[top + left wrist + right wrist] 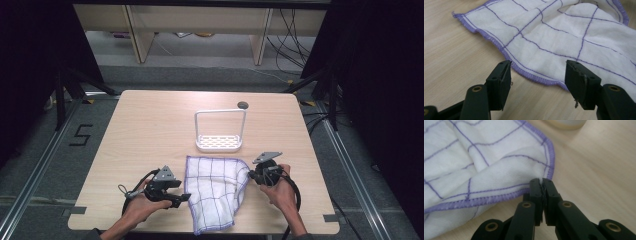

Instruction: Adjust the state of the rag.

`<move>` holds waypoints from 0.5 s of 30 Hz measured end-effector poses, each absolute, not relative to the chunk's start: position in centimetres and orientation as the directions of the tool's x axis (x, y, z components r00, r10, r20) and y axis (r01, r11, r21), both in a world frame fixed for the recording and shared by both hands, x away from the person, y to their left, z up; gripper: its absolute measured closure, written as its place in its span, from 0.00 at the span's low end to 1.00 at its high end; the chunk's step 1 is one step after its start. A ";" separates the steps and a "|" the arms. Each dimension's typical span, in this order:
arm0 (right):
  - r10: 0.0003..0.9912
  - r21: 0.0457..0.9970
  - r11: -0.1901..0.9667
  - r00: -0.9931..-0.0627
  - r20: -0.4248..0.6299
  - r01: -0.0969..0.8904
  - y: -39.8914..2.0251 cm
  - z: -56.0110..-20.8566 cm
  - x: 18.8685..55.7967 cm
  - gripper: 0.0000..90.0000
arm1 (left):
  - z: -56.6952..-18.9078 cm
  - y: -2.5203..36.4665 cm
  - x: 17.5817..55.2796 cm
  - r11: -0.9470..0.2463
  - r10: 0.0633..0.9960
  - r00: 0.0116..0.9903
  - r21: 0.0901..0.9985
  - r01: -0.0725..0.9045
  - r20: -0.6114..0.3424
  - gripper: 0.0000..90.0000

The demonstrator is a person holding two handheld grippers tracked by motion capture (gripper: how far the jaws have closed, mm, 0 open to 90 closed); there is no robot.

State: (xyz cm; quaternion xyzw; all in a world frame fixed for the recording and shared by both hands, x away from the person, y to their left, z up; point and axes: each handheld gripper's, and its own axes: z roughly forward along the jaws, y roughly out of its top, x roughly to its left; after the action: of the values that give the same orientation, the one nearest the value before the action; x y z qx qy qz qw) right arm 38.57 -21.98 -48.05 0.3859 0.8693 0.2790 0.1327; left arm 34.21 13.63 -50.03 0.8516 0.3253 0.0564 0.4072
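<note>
Cloth (216,192) hem in pinched right hand-held gripper (542,185), left hand-held gripper (537,75) agape alongside.

Rumpled purple-checked white cloth (216,192), perhaps folded

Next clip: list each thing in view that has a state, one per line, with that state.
Left claw: open, jaws astride the cloth's hem.
Right claw: shut on the cloth's edge.
Cloth: rumpled on the table, one edge pinched.
White rack: upright, nothing on it.
</note>
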 end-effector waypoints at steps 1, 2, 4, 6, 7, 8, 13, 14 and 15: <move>0.753 0.595 0.532 -0.658 -0.007 0.603 -22.2 -47.4 38.6 0.98 | -50.0 13.6 34.2 -0.451 0.603 0.778 0.729 0.515 -0.177 0.42; 0.753 0.610 0.532 -0.658 -0.022 0.587 -22.5 -47.0 38.7 0.98 | -50.0 13.5 34.0 -0.429 0.609 0.771 0.740 0.518 -0.187 0.42; 0.754 0.602 0.538 -0.657 -0.029 0.590 -22.8 -46.3 38.9 0.98 | -49.9 13.5 33.9 -0.434 0.607 0.773 0.739 0.516 -0.183 0.42; 0.762 0.607 0.539 -0.646 -0.056 0.584 -23.4 -45.6 39.6 0.98 | -49.8 13.5 33.8 -0.457 0.596 0.785 0.733 0.503 -0.167 0.42; 0.775 0.616 0.526 -0.629 -0.064 0.586 -23.9 -45.3 40.4 0.98 | -49.8 13.4 33.7 -0.461 0.601 0.783 0.732 0.502 -0.158 0.42; 0.772 0.612 0.543 -0.629 -0.094 0.575 -24.3 -45.2 41.0 0.98 | -49.8 13.4 33.6 -0.474 0.590 0.792 0.727 0.497 -0.157 0.42; 0.801 0.596 0.517 -0.592 -0.085 0.614 -24.0 -46.4 42.9 0.87 | -49.9 13.0 33.3 -0.474 0.582 0.796 0.726 0.498 -0.165 0.43; 0.803 0.583 0.527 -0.587 -0.104 0.619 -23.8 -46.7 43.0 0.83 | -49.9 12.9 33.1 -0.473 0.578 0.799 0.730 0.494 -0.167 0.43; 0.803 0.583 0.527 -0.587 -0.104 0.619 -23.8 -46.7 43.0 0.83 | -49.9 12.9 33.1 -0.473 0.578 0.799 0.730 0.494 -0.167 0.43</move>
State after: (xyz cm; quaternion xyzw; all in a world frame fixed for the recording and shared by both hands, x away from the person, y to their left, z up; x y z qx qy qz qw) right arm 43.02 -23.78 -46.70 0.4160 0.8544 0.2516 0.1835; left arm 33.11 12.87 -49.90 0.8565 0.3130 0.0514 0.4071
